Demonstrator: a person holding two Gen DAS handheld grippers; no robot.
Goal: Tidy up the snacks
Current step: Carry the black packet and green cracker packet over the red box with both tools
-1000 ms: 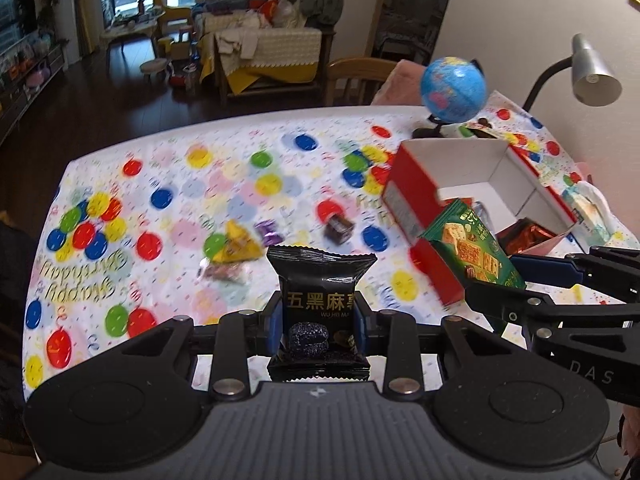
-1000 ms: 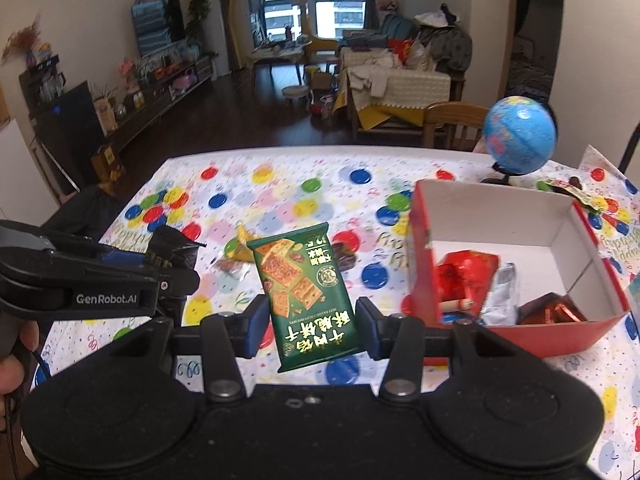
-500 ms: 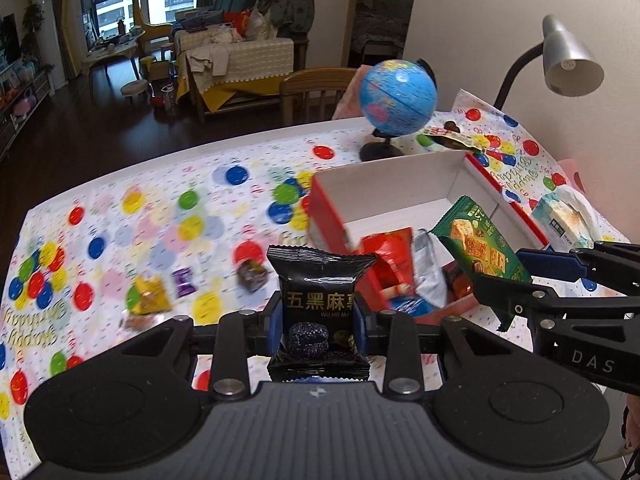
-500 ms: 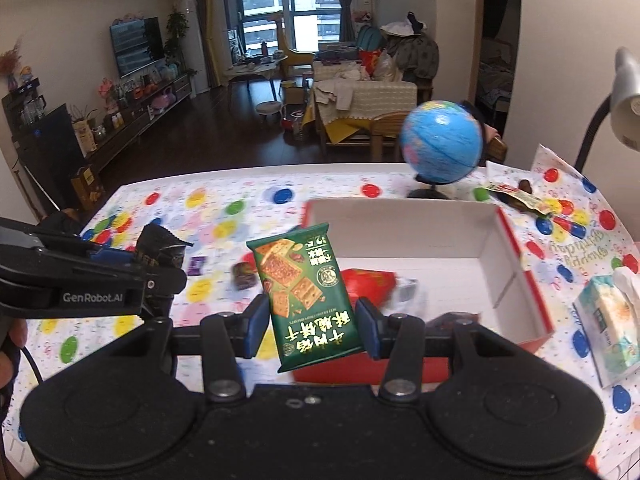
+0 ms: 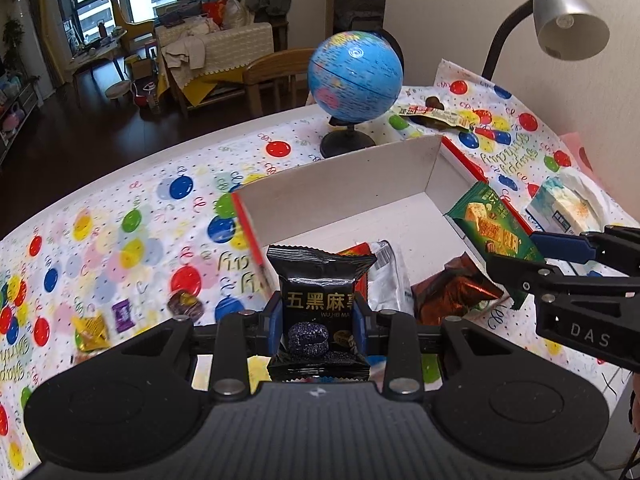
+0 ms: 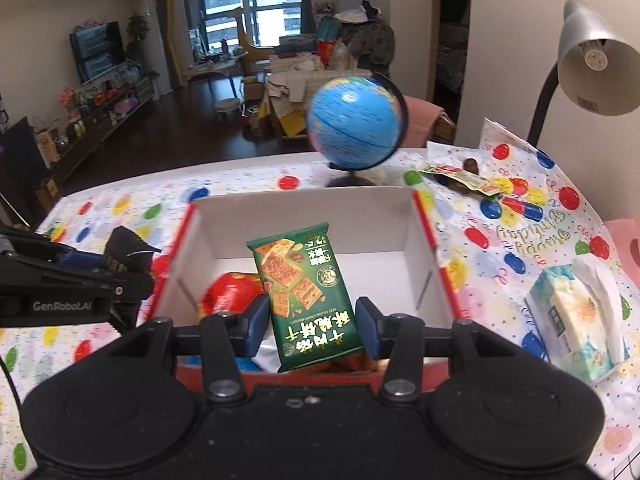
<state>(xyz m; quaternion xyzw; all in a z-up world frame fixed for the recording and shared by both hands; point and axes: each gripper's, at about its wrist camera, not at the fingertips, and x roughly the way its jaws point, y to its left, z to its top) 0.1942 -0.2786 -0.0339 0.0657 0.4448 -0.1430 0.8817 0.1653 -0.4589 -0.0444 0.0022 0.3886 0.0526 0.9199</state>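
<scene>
My left gripper (image 5: 318, 320) is shut on a black snack packet (image 5: 320, 304) and holds it upright over the near left edge of the red box (image 5: 352, 168). My right gripper (image 6: 312, 322) is shut on a green cracker packet (image 6: 306, 292) and holds it above the box (image 6: 304, 216); this packet also shows in the left wrist view (image 5: 490, 226). The white-lined box holds a red packet (image 6: 230, 294), a silver packet (image 5: 384, 280) and a brown foil packet (image 5: 450, 294).
A blue globe (image 5: 354, 76) stands behind the box. A desk lamp (image 6: 592, 72) and a tissue pack (image 6: 576, 316) are at the right. Loose sweets (image 5: 184, 304) and a yellow packet (image 5: 92, 330) lie on the balloon-print cloth at the left. Another wrapper (image 5: 434, 114) lies past the box.
Both grippers have moved right and forward with their packets, from over the open tablecloth to over the red box. Neither grip has changed.
</scene>
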